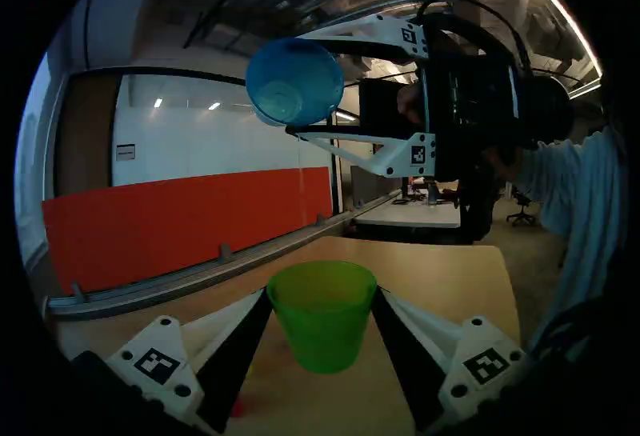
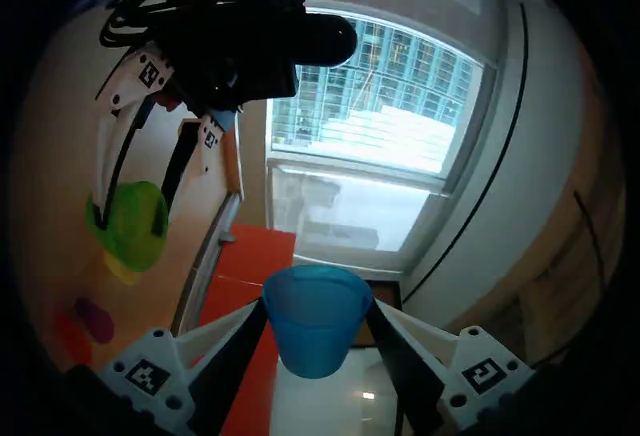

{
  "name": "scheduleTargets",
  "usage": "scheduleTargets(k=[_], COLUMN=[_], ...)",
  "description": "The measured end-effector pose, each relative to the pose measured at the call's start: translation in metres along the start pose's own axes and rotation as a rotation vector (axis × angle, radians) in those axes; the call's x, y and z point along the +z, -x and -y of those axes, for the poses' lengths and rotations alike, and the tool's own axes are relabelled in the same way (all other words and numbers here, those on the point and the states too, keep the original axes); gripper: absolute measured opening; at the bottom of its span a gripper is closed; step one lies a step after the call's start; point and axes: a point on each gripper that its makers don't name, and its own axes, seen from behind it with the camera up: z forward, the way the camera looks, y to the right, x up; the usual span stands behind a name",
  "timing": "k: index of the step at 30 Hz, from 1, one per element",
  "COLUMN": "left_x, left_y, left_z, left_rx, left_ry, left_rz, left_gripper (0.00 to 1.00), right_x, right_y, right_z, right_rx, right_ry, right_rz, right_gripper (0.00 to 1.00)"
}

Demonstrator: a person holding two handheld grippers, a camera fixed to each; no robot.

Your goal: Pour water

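Green translucent plastic cup [image 1: 322, 320] taken as landmark: upright, mouth up, resting on or just above a pale wooden tabletop [image 1: 448, 272], cannot tell which. Pinched on both flanks by the left gripper [image 1: 322, 300], fingers pressed against its wall. High above the green cup and a little beyond it, a blue translucent plastic cup [image 1: 294, 82], clamped likewise between both fingers of the right gripper [image 1: 296, 86], well apart from the green cup. Long axis of the blue cup tipped far over, close to level, mouth turned down toward the green cup, inside visible from below. Under its lowest lip, a faint pale thread [image 1: 302, 180] dropping toward the green cup, probably water. Landing inside the green rim or not: cannot tell. Judged as mid-pour, amount already passed over not readable. For the next move, likely decisive: blue lip plumb over the green mouth, more tilt from the right gripper, the left merely steadying the green cup. Risk, as a guess: splash on the tabletop beyond the green cup. Black-and-white square markers [image 1: 156, 364] on the fingers beside the green cup, patterns only, no words. Small pale sign [image 1: 126, 152] on the wall far behind the green cup, too small to read. No brand legible on either cup.
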Motion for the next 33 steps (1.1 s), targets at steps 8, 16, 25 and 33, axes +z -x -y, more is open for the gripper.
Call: scheduleTargets(k=[8,16,25,33], left_x=[0.000,0.000,0.000,-0.001], left_y=[-0.001,-0.001,-0.001,0.000], left_z=[0.001,0.001,0.003,0.005], left_rx=[0.003,0.007,0.008,0.008], left_ry=[-0.004,-0.007,-0.014,-0.021], left_rz=[0.001,0.003,0.006,0.008], left_gripper=[0.87,0.87,0.87,0.87], right_x=[-0.002,-0.009,-0.024,-0.037], right_y=[0.001,0.010,0.009,0.007], right_z=[0.003,0.009,0.014,0.020], right_rx=[0.058,0.283,0.588,0.880], right_ry=[0.001,-0.001,0.006,0.005], right_rz=[-0.001,0.010,0.009,0.023], right_gripper=[0.91,0.91,0.91,0.91])
